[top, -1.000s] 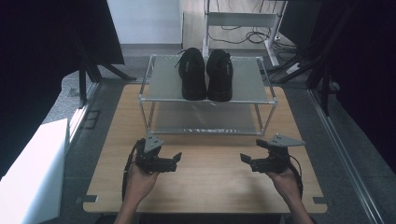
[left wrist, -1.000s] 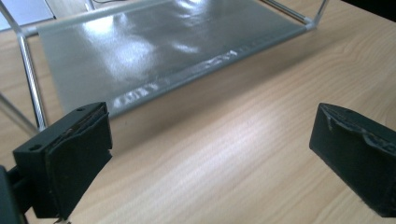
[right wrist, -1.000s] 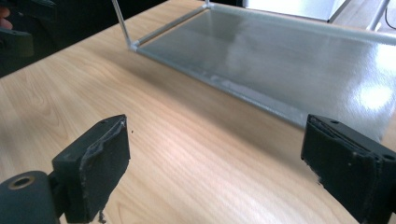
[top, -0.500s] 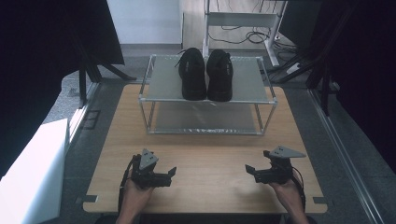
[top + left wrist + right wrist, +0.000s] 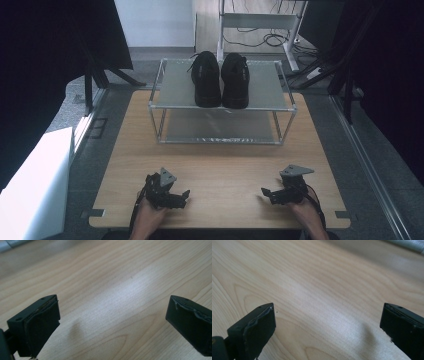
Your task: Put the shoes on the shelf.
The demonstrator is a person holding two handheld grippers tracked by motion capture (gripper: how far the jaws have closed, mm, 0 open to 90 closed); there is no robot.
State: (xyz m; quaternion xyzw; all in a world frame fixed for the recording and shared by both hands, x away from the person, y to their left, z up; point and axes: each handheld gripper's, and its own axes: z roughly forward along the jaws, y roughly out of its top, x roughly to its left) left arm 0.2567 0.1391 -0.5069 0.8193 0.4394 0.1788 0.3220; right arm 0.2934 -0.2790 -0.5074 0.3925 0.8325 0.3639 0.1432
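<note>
black shoes, a pair, sit side by side on the top shelf of the metal rack at the far half of the counter. they look already placed, toes toward me. my left gripper and right gripper rest low near the counter's near edge, well apart from the rack, jaws spread wide with nothing between them but bare wood. i judge the placing done, with little left beyond resting.

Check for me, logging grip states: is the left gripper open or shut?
Open: the left gripper has its jaws wide apart over bare table.
</note>
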